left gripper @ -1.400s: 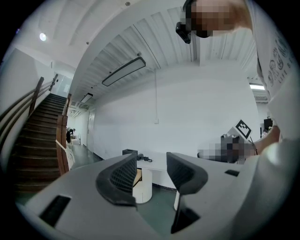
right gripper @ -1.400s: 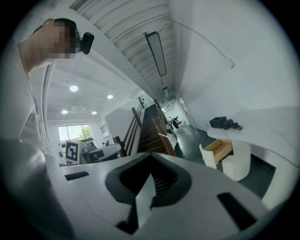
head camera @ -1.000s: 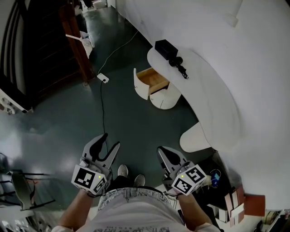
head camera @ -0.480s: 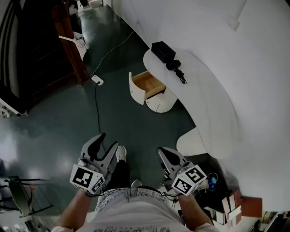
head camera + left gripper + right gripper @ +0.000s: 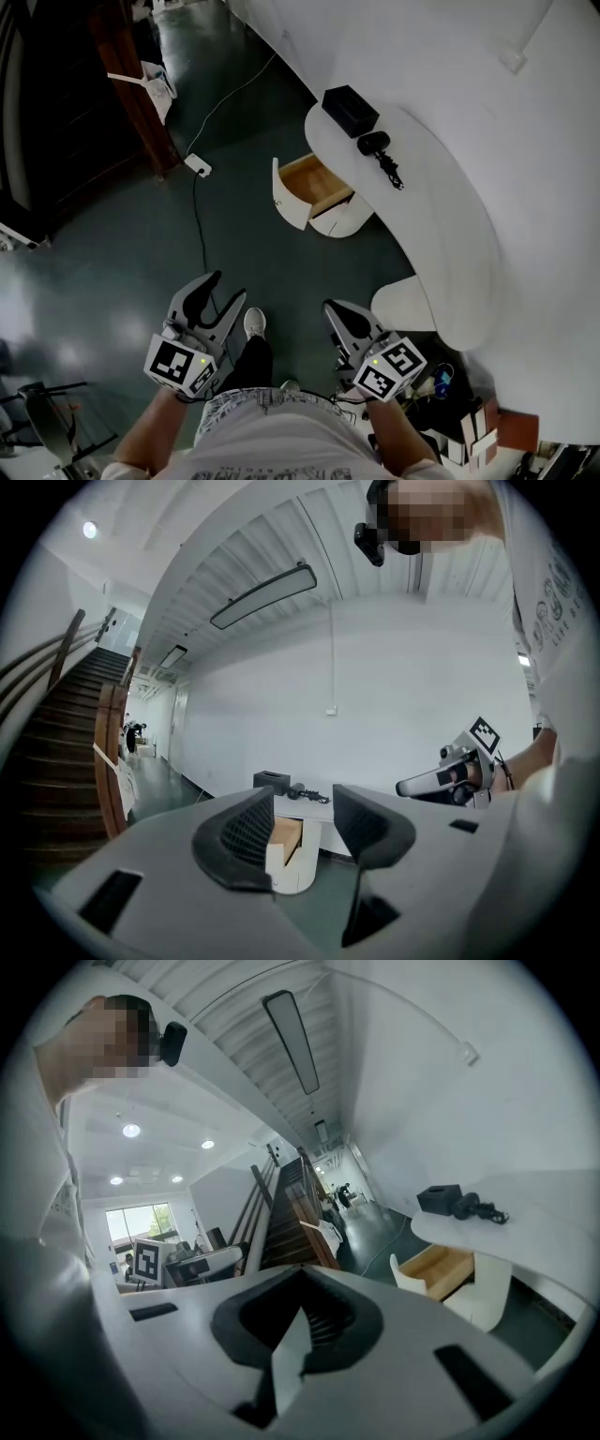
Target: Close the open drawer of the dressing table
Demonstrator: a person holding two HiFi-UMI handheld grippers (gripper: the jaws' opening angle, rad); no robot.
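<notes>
Person stands on dark floor [image 5: 112, 272], well apart from the dressing table [image 5: 441, 216]. Torso fills the head view's bottom edge; one shoe [image 5: 254, 322] shows between the two tools.

Left tool [image 5: 228, 289]: jaws spread, nothing between them. Its own view frames the far-off drawer in the gap, no contact.

Right tool [image 5: 336, 315]: jaws pressed together, nothing pinched. In its own view a pale sliver shows where the dark pads meet; cannot tell what it is.

Drawer [image 5: 309, 178]: pulled out from under the near end of the white tabletop, wooden inside showing, curved white front toward the floor. Contents hard to make out; the back of the drawer is hidden under the tabletop.

On the tabletop: black box [image 5: 350, 110], and beside it a small black corded item [image 5: 377, 143], too small to identify.

White rounded form [image 5: 403, 305] near the right tool, partly hidden by the table's edge; stool or part of the table, cannot tell.

Cable [image 5: 200, 225] runs across the floor from a small white plug block. Dark staircase [image 5: 56, 84] is cut off at the left edge.
</notes>
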